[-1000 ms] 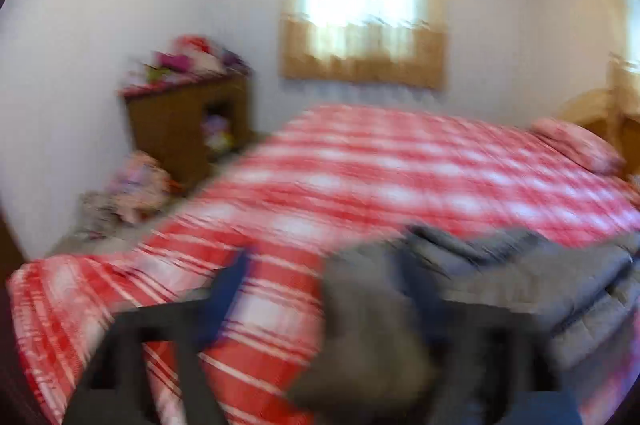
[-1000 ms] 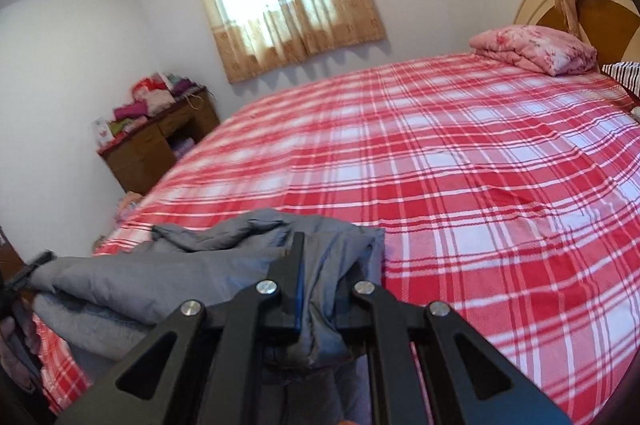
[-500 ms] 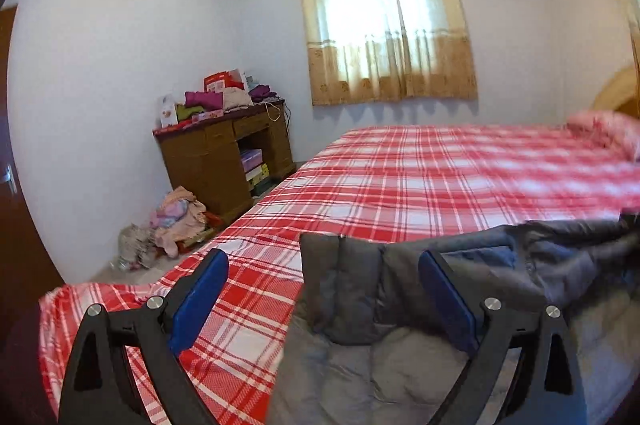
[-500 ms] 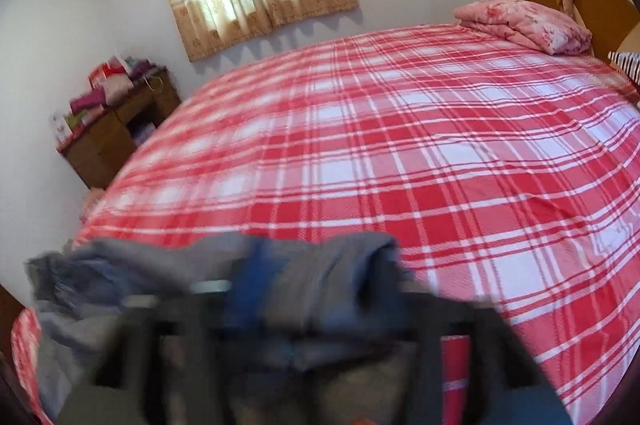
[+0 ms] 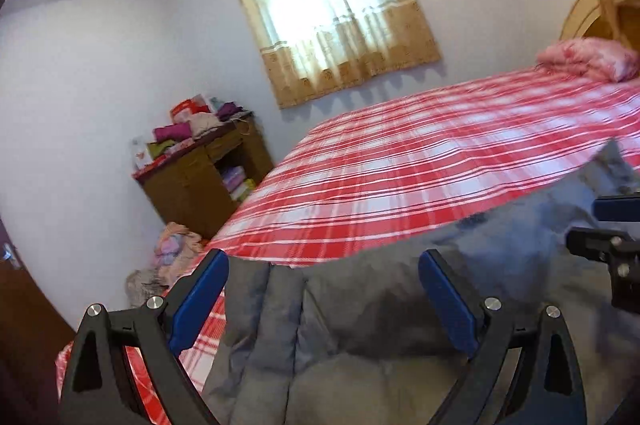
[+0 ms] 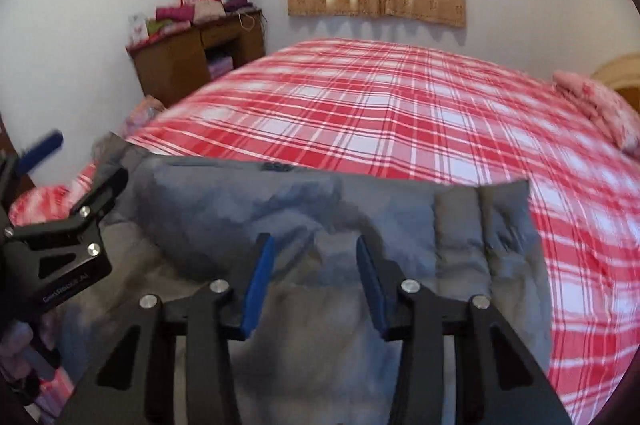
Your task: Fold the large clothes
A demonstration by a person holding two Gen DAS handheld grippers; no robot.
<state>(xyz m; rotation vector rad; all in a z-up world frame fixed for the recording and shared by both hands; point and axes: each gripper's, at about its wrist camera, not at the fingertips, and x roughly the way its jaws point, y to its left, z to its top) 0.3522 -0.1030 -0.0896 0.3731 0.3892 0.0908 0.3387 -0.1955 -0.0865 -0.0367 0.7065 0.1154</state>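
— On the red plaid bed [image 6: 400,113], near its foot, lies the grey padded jacket [image 6: 360,217], folded. Left gripper [image 5: 324,289] spread wide; right gripper [image 6: 316,265] partly spread, just closing, pinching nothing.

— Then press the fold flat before regripping an edge.

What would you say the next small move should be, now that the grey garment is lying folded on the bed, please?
Probably draw both grippers back from the grey padded garment. It lies folded on the red plaid bed, the left gripper stands open above it, and the right gripper, whose jaws have just been closing, holds no cloth between its pads. Nothing seems left to hold.
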